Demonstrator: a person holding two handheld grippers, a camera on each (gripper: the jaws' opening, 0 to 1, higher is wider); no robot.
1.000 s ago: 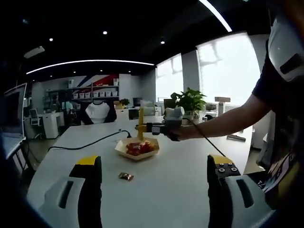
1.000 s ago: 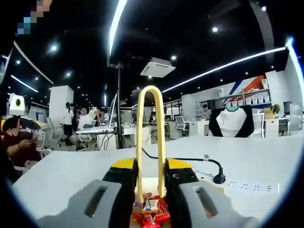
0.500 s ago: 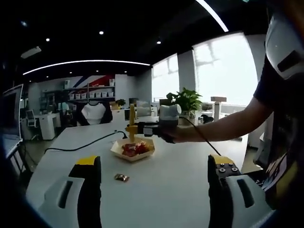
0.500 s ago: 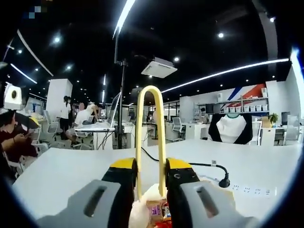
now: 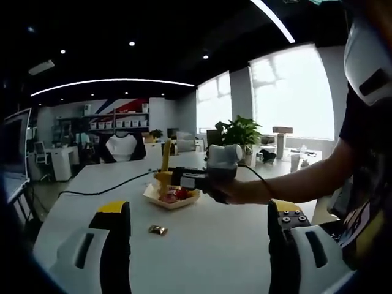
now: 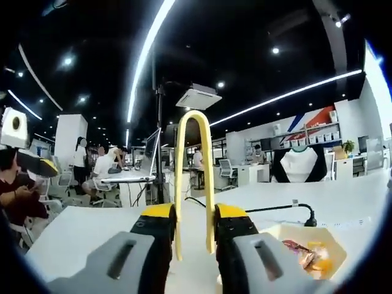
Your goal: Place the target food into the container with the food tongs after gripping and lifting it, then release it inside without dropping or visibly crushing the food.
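Between the right gripper's (image 6: 193,229) jaws stand yellow tongs (image 6: 193,177), beside the container (image 6: 309,248).

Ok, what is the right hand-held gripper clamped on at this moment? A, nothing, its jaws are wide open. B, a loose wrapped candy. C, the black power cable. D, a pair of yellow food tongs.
D: in the right gripper view the right hand-held gripper has its jaws closed on both legs of the yellow food tongs, whose looped end rises above them, while the wrapped candy lies loose on the white table.
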